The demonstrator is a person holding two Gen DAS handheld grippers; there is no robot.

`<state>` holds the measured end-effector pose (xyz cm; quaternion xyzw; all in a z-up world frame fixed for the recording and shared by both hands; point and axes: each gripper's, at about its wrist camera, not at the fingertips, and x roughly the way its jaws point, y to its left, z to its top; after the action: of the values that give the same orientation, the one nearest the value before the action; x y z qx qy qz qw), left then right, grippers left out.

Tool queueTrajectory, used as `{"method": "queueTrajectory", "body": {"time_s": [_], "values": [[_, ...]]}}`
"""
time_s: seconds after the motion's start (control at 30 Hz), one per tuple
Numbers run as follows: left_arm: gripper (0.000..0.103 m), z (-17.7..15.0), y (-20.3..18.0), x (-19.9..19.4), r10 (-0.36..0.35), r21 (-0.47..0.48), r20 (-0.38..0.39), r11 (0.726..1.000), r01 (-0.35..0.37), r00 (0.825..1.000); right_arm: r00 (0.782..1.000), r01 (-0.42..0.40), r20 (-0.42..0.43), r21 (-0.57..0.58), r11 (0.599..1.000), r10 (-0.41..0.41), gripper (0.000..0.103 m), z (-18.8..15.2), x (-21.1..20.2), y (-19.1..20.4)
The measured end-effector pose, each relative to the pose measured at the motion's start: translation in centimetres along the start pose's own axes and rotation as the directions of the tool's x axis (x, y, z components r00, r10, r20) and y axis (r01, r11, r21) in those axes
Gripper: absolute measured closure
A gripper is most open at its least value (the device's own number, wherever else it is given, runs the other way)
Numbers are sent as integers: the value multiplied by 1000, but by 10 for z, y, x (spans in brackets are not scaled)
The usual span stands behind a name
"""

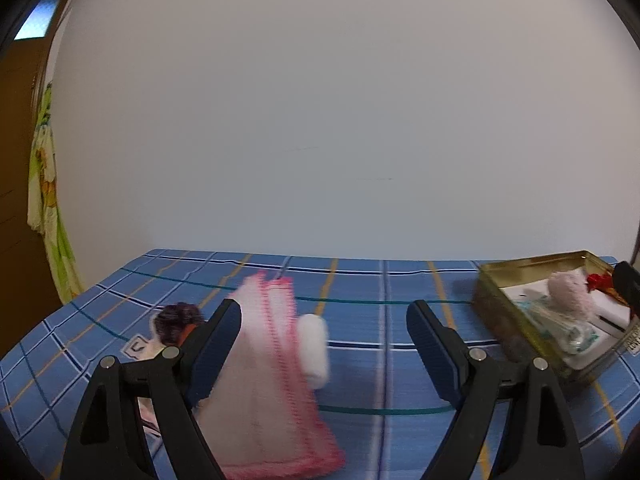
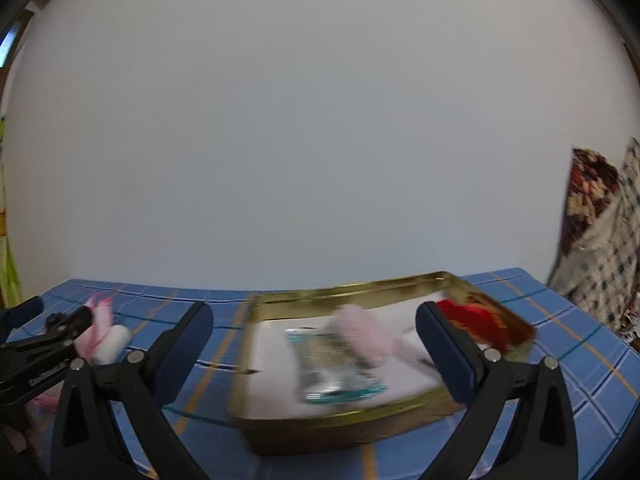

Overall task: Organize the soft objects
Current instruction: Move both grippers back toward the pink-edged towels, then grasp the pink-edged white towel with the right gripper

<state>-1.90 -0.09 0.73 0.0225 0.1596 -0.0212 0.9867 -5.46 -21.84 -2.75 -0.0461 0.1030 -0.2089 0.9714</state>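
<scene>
1. Left wrist view first: the left gripper has its fingers spread wide with nothing between them, hovering low over the blue plaid bedspread.

2. Just beyond its left finger lies the pink-edged white cloth, with a small white roll touching its right edge and a dark purple fuzzy thing to the left, half hidden behind the finger.

3. These three are not yet in the tin, so I judge this to be the reaching step, with no grasp made yet.

4. On the right wrist view, the right gripper is equally wide apart and empty, pointing straight at the gold tin, which sits to the right of the loose items on the bedspread.

5. Inside the tin: a fluffy pale pink piece in the middle, a teal-and-silver packet nearer, something red at the far right, white lining beneath. The blur stops me naming them better.

6. Next move, I reckon: the left gripper comes down over the cloth or the roll and closes gently, as both should squash and fold easily.
</scene>
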Motion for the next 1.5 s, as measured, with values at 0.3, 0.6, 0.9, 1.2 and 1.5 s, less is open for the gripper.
{"method": "queueTrajectory", "body": {"time_s": [0.3,0.6,0.9,1.2,1.5], "values": [[17,1,56,15,76,-36,-6,996,-76,997,994,-98,-44,-15,995,97,0,-2,17,60],[17,2,122,34,169,-110,-47,979,-173,985,971,-210,-117,2,978,209,0,-8,30,112],[17,-3,179,52,250,-179,-121,946,-269,961,895,-346,-311,-33,938,319,15,-21,49,172],[16,-7,203,58,285,-223,-153,923,-314,946,782,-430,-505,-11,903,367,25,-43,71,229],[16,-7,203,57,276,-236,-157,922,-308,948,690,-454,-630,7,891,356,40,-59,93,247]]}}
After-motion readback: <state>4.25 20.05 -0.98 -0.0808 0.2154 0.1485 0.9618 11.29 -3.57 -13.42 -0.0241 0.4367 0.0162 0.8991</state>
